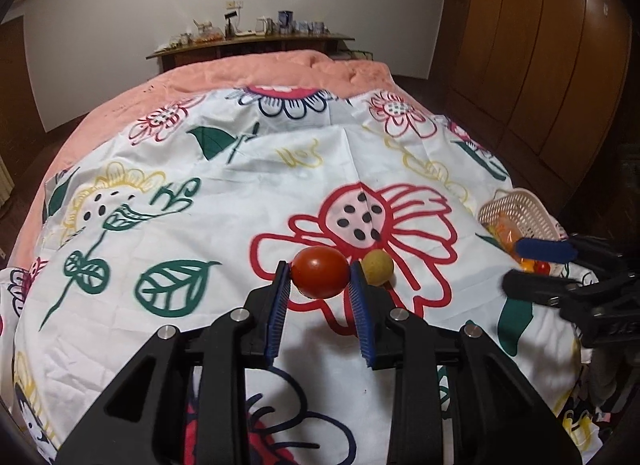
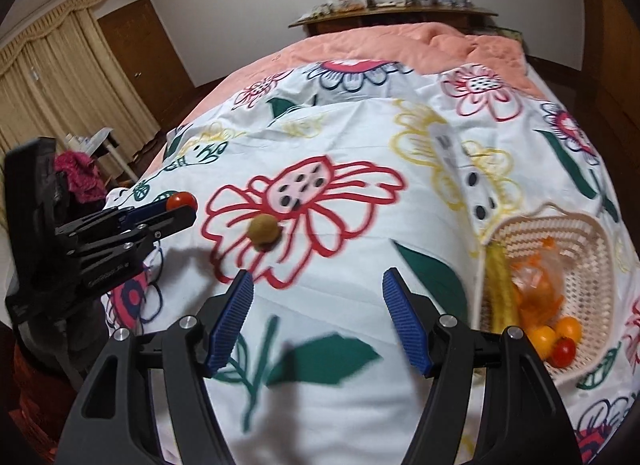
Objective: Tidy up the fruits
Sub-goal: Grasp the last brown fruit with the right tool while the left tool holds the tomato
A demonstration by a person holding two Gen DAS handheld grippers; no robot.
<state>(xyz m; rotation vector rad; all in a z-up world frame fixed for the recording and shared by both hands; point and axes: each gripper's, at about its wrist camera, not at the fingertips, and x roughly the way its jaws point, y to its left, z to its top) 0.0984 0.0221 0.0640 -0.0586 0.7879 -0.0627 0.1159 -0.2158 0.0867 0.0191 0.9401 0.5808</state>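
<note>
My left hand-held gripper (image 1: 320, 277) pinches the tomato (image 1: 320, 272) by its tips; it could squirt out. My right hand-held gripper (image 2: 318, 285) gapes empty above the bed (image 2: 344, 397).

Both grippers, left gripper (image 1: 320, 277) and right gripper (image 2: 318, 285), have black angular linkage arms, silver round pivot screws and blue ribbed finger pads (image 2: 234, 321).

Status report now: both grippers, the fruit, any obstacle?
Left gripper shut on red tomato. Right gripper open, empty. Brown fruit loose on cloth. Basket path clear.
</note>
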